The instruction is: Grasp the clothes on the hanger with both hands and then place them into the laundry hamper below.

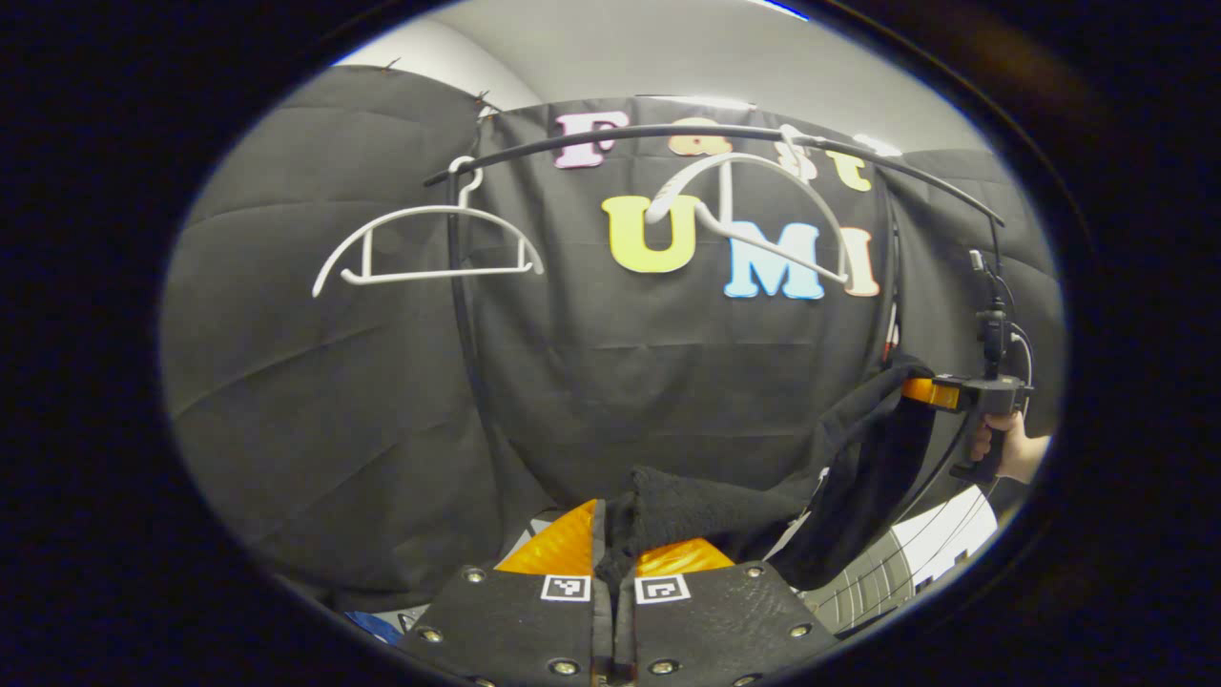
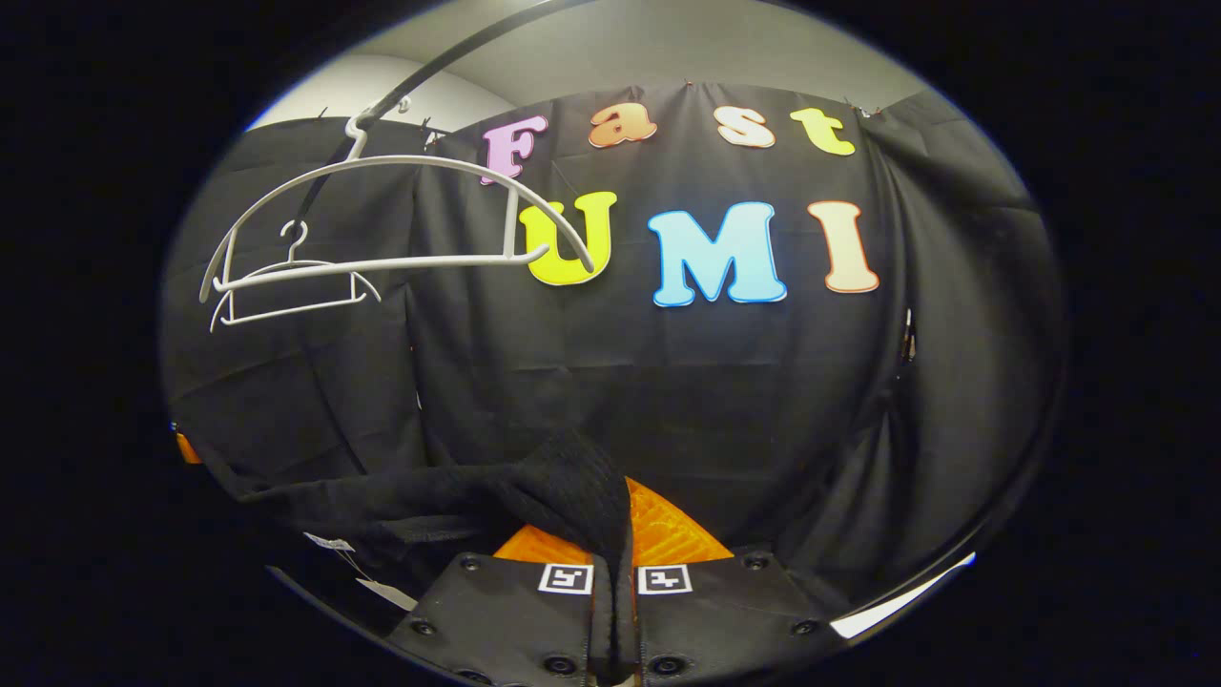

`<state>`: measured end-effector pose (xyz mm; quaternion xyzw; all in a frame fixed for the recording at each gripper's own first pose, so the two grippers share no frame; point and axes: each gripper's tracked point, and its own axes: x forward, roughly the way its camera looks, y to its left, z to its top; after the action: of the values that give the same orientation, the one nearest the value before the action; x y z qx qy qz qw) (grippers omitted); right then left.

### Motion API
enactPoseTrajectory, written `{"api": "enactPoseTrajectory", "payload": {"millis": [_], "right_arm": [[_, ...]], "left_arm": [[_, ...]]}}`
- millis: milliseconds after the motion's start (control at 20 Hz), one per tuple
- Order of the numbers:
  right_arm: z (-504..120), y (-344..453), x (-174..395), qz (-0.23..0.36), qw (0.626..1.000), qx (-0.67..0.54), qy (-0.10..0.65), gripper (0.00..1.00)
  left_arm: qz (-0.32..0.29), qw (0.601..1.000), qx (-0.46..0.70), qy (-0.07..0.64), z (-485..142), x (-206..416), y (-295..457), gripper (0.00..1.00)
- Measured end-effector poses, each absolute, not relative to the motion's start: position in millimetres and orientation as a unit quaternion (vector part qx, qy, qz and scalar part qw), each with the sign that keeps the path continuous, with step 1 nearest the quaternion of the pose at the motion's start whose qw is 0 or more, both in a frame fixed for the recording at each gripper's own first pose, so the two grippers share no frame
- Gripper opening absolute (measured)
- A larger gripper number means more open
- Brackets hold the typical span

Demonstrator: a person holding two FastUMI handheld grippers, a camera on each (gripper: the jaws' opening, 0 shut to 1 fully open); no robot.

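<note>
Right at the bottom middle of the left gripper view, the left gripper had its two fingers squeezed almost together, with a bunch of the black garment pinched between them. From there the dark cloth stretched up toward the right side of the frame, where the right gripper held its other end. A hand gripped that tool's handle at the right edge.

At the bottom middle of the right gripper view, the right gripper was also nearly closed, and both fingers pressed on a fold of the black garment. The cloth sagged away toward the lower left of the frame, and a small white tag hung from it there.

Two white hangers hung bare on the dark curved rail near the top of the left gripper view. One white hanger sat in the upper left, hanging level. The other white hanger was in the upper middle and tipped at a slant.

The garment was off the hangers and hung low between the two grippers, in front of the black cloth wall.
</note>
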<state>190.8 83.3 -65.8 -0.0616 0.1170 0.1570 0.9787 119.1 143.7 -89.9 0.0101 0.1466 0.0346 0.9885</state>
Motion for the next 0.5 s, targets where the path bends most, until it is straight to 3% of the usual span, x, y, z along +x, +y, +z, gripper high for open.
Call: {"api": "enactPoseTrajectory", "payload": {"millis": [500], "right_arm": [[-120.7,42.1,89.4,0.058,0.978,-0.049,0.192,0.03]], "left_arm": [[-0.111,0.977,0.000,0.183,-162.4,121.2,80.4,0.04]]}}
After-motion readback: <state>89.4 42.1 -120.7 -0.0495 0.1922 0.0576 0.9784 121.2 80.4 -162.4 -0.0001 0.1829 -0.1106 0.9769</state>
